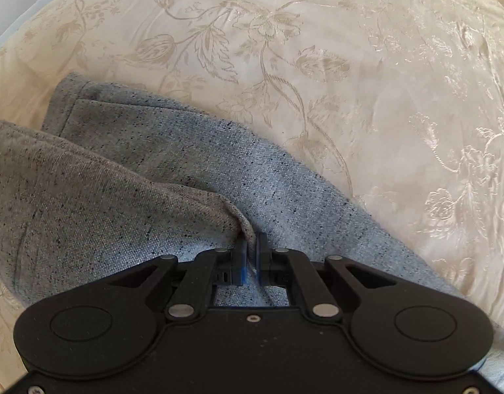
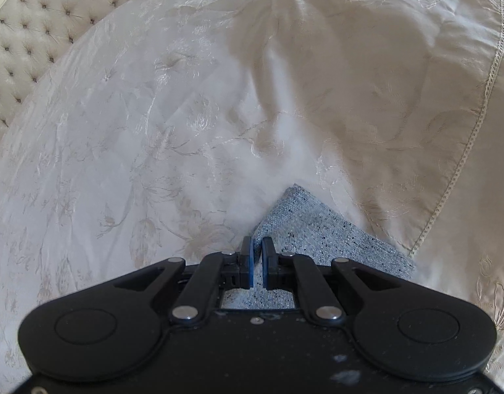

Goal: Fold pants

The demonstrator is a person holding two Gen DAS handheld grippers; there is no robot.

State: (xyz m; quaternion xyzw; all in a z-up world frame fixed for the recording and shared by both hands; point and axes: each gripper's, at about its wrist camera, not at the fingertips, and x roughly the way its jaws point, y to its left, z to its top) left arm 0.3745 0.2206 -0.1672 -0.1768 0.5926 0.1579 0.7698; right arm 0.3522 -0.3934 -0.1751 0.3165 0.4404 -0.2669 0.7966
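The pants (image 1: 160, 164) are light grey-blue speckled fabric lying on a cream floral bedspread (image 1: 350, 65). In the left wrist view one leg runs up to the left with its hem at the far end, and a second layer folds over at the left. My left gripper (image 1: 251, 243) is shut on a raised ridge of this fabric. In the right wrist view a corner of the pants (image 2: 317, 229) points away from me. My right gripper (image 2: 257, 246) is shut on the edge of that corner.
The bedspread (image 2: 153, 131) is wrinkled and a turned-back flap with a stitched border (image 2: 465, 157) lies at the right. A tufted cream headboard (image 2: 32, 32) stands at the upper left of the right wrist view.
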